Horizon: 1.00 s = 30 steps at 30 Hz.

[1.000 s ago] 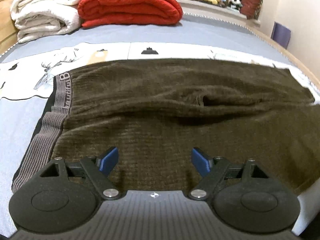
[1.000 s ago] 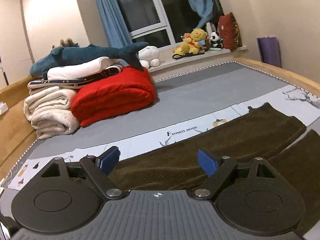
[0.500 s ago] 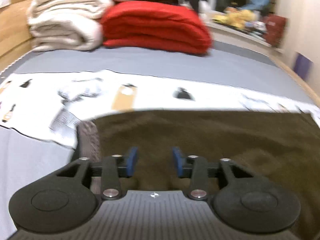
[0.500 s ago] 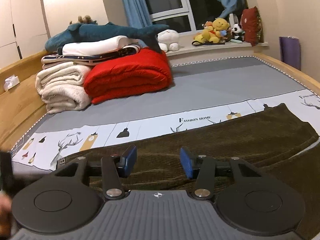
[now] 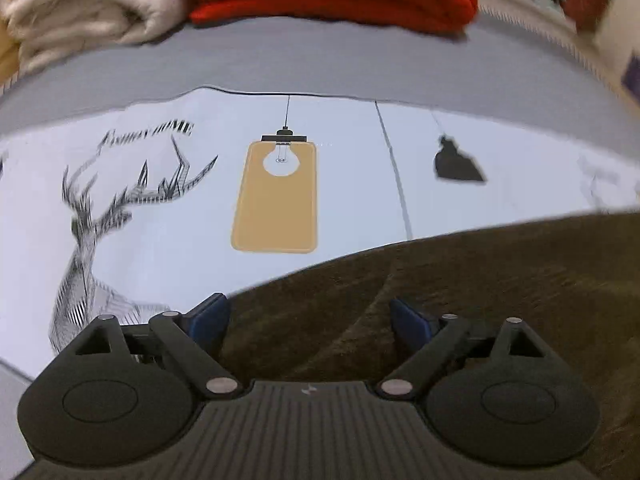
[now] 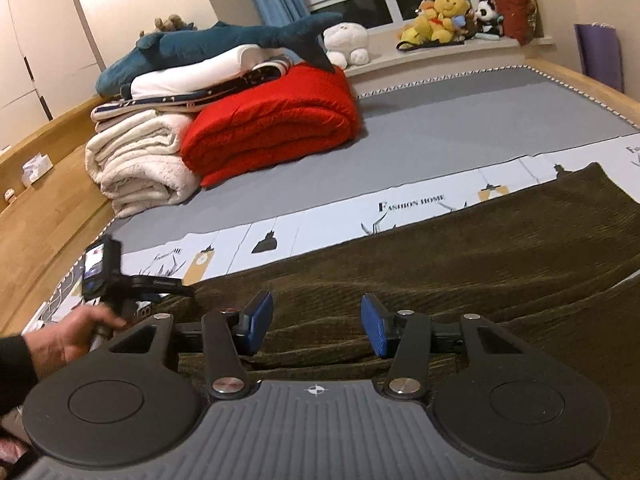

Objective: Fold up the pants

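Note:
The dark brown ribbed pants lie spread across the bed, folded lengthwise. In the left wrist view the pants fill the lower right, their far edge running diagonally. My left gripper is open, low over the pants' far edge near the waist end, with cloth between its blue fingers. My right gripper is open just above the pants' middle, holding nothing. The left gripper and the hand holding it also show in the right wrist view at the left.
A white printed sheet strip lies under the pants on the grey bed cover. A red folded blanket, cream blankets and a plush shark are stacked at the back. Plush toys sit on the window sill.
My left gripper moved forward to the pants' far edge, narrowed midway, then opened wide again. My right gripper also narrowed and reopened, and dropped closer to the pants.

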Tool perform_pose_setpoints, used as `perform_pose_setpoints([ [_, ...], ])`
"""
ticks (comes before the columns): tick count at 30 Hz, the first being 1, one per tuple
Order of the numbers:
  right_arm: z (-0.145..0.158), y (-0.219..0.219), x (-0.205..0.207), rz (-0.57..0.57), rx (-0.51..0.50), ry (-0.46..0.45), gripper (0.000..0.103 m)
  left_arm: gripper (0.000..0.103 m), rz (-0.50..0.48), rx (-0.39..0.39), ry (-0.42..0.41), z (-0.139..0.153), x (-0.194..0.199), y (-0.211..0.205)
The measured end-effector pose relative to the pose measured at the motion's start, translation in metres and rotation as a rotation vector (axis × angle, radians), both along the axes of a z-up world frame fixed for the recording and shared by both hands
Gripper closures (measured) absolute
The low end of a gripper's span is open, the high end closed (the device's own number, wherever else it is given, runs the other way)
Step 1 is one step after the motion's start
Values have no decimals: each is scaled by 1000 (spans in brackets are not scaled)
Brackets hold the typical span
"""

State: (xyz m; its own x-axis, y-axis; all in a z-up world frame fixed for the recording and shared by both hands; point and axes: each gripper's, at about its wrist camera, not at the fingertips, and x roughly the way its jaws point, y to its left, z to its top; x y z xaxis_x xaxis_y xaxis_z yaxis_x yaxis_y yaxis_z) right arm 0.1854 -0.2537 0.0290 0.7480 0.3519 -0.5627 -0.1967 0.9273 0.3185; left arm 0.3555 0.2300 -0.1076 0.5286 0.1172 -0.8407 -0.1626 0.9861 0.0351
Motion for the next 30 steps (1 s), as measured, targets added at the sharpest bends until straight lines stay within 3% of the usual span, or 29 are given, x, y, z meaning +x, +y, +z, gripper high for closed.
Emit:
perform_pose_setpoints([
  [2,-1,1,1,11,-8,3,51,12,-18,-5,21,-5,5,1],
  [4,-3,1,3,12,-8,12,51,22,-40,-31,26,-7,5,1],
  [6,-4,0,5,12,-8,17,51,63,-85,-60,4,-1,3,-3],
  [7,-5,0,6,9,-10,19,51,73,-100,-49,-6,3,0,-9],
  [8,-5,0,7,7,-12,22,51,96,-99,-16,-14,6,-2,-13],
  [10,-6,-1,9,2,-11,24,51,103,-90,-17,-31,15,-10,-15],
  [15,-9,-2,11,-29,-19,36,51,103,-66,-54,-91,45,-50,-21],
  [19,-9,-5,6,-80,10,52,51,101,-25,-58,-85,63,-71,-20],
  [20,-9,-6,4,-92,26,59,51,92,-22,-72,-87,66,-72,-18],
  [21,-9,-7,1,-103,43,69,51,75,-22,-82,-89,70,-72,-17],
  [23,-7,-7,-8,-106,76,77,51,52,-23,-71,-105,76,-70,-16],
  [24,-4,-6,-13,-100,83,68,51,47,-30,-71,-109,76,-65,-16],
  [30,8,-5,-35,-61,-52,-34,42,42,-104,-60,-54,51,-13,-24],
])
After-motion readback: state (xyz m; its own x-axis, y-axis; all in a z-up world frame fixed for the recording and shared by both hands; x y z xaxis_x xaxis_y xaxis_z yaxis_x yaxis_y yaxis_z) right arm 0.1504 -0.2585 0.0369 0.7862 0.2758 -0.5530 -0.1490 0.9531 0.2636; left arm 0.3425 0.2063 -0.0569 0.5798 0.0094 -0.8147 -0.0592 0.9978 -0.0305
